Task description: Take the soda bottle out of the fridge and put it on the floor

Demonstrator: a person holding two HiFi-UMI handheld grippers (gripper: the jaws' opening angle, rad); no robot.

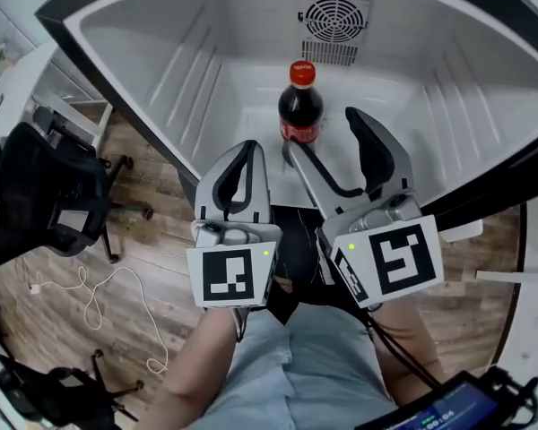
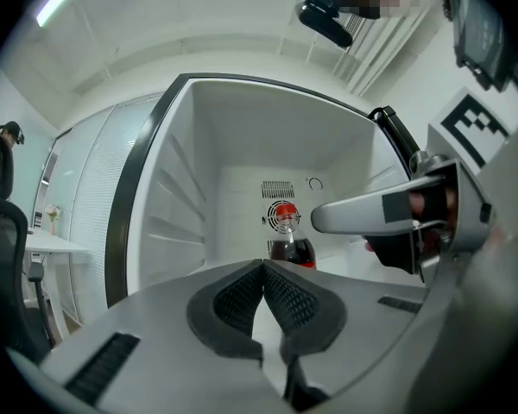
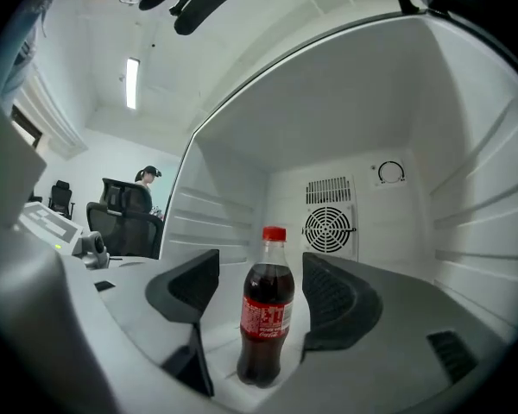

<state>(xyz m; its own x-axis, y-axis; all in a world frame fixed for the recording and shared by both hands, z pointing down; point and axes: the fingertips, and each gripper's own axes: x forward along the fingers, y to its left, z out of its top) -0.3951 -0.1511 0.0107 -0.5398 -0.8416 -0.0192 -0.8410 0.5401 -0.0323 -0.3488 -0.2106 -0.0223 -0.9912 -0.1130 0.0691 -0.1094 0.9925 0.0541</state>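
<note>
A dark soda bottle (image 1: 300, 103) with a red cap and red label stands upright on the floor of the white fridge (image 1: 206, 52), in front of the fan grille. My right gripper (image 1: 330, 144) is open, its jaws spread wide just in front of the bottle; in the right gripper view the bottle (image 3: 266, 307) stands between the two pads without touching them. My left gripper (image 1: 247, 164) is shut with nothing in it, beside the right one at the fridge's front edge. From the left gripper (image 2: 263, 270) view, the bottle (image 2: 287, 241) shows beyond the closed tips.
The fridge interior has ribbed side walls and a round fan grille (image 1: 334, 18) at the back. A black office chair (image 1: 45, 195) and a white cable (image 1: 90, 294) lie on the wooden floor at the left. A person sits far off by a desk (image 3: 147, 179).
</note>
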